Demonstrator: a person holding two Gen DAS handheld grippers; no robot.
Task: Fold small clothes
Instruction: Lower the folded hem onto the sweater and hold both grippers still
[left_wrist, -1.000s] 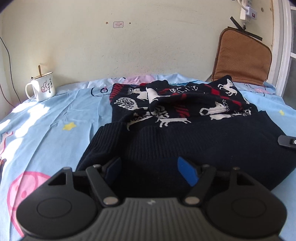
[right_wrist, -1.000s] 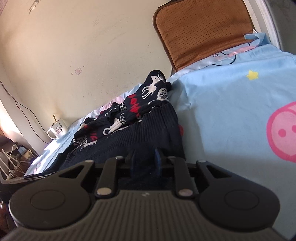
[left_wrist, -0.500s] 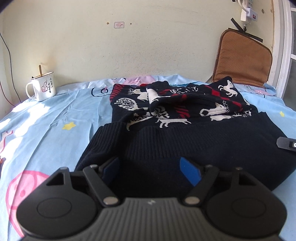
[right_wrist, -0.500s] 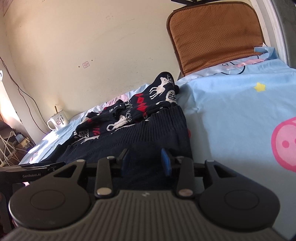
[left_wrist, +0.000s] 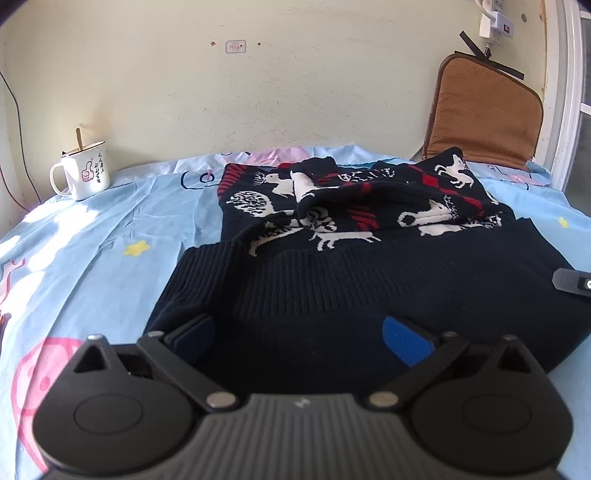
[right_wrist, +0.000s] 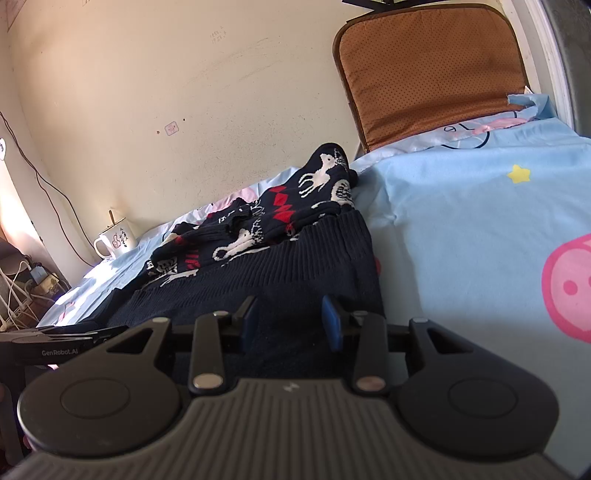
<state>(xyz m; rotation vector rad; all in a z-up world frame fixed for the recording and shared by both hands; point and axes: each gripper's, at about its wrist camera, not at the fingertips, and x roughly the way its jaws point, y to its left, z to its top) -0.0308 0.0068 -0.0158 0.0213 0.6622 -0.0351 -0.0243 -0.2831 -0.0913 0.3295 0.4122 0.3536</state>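
My bed carries everything, spread with a light blue sheet printed with stars and pink pigs. A brown cushion leans upright against the wall at the far right corner. The sweater, dark navy with white animals and red diamonds, lies on the sheet in the middle of the bed, its patterned part bunched toward the wall and its plain ribbed hem nearest me. My left hand-held gripper sits low over that hem near its left end, fingers spread wide and grasping nothing. My right hand-held gripper is at the hem's right end, also released, blue pads apart above the knit. A white mug with a stick in it stands at the far left, well apart.
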